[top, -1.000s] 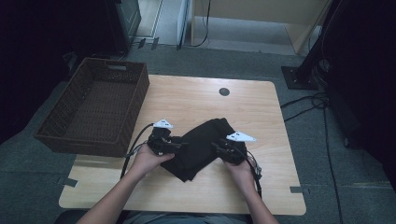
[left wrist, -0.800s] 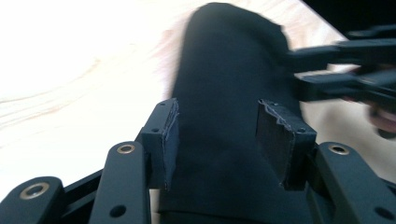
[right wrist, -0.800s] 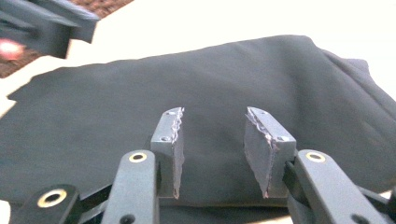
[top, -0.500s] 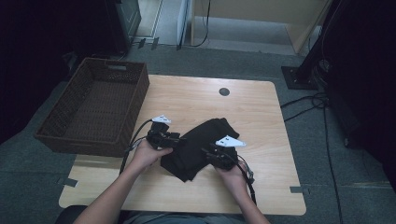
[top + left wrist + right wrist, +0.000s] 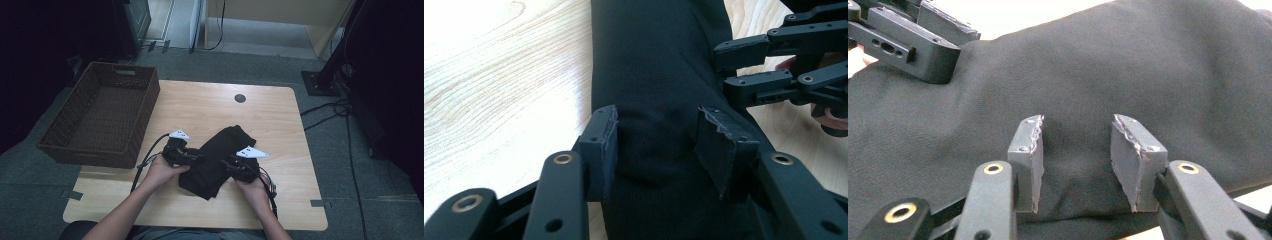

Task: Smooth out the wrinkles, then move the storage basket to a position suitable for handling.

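While the black cloth (image 5: pixel 217 160) lies folded mid-bench (image 5: pixel 280 115), left hand-held gripper (image 5: pixel 656 145) and right hand-held gripper (image 5: pixel 1075 160) each straddle it, jaws apart; next likely: clamp, lift toward the basket (image 5: pixel 100 120).

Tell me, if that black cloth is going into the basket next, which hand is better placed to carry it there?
Probably the left. The left gripper is at the side of the black cloth that faces the basket, while the right gripper is at the far side. Both have cloth between parted jaws.
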### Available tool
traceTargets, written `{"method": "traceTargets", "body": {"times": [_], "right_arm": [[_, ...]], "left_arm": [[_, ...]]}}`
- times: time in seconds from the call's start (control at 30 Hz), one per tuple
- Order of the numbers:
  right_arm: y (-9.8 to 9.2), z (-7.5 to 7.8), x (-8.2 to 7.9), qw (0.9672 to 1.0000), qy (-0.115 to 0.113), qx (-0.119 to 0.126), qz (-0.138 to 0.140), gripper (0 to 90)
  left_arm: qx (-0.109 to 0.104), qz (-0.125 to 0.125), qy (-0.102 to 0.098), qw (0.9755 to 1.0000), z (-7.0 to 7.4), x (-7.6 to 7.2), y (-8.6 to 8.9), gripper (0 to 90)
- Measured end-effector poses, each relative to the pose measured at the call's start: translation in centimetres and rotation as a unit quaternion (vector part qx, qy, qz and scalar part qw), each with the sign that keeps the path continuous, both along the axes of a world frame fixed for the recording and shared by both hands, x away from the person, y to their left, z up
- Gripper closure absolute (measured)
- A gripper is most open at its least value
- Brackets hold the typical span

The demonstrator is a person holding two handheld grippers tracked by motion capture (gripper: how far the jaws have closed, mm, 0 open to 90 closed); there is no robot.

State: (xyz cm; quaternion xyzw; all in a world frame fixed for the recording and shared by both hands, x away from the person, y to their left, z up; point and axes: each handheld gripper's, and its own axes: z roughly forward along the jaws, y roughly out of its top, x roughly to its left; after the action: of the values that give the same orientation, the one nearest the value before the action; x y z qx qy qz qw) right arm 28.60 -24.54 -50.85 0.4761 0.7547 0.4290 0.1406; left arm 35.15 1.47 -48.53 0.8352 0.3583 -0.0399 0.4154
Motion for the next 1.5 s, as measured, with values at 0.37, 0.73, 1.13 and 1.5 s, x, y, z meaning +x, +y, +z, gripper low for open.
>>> {"method": "traceTargets", "body": {"times": [0.37,0.73,1.13,1.5], "right_arm": [[-0.2,-0.1,0.6,0.9998,0.011,0.004,0.017,56.1],[-0.2,-0.4,1.0,0.9995,0.003,0.003,0.031,55.1],[-0.3,-0.4,1.0,0.9994,0.004,0.007,0.033,54.4],[-0.3,-0.4,1.0,0.9994,0.003,0.008,0.035,54.5]], "left_arm": [[0.008,0.021,0.002,0.9997,0.7,1.5,1.2,40.3],[0.024,0.054,-0.007,0.9983,4.1,4.5,3.0,41.6],[0.053,0.077,-0.037,0.9949,10.6,9.0,4.6,42.1],[0.073,0.159,-0.029,0.9842,12.6,13.9,10.8,42.8]]}}
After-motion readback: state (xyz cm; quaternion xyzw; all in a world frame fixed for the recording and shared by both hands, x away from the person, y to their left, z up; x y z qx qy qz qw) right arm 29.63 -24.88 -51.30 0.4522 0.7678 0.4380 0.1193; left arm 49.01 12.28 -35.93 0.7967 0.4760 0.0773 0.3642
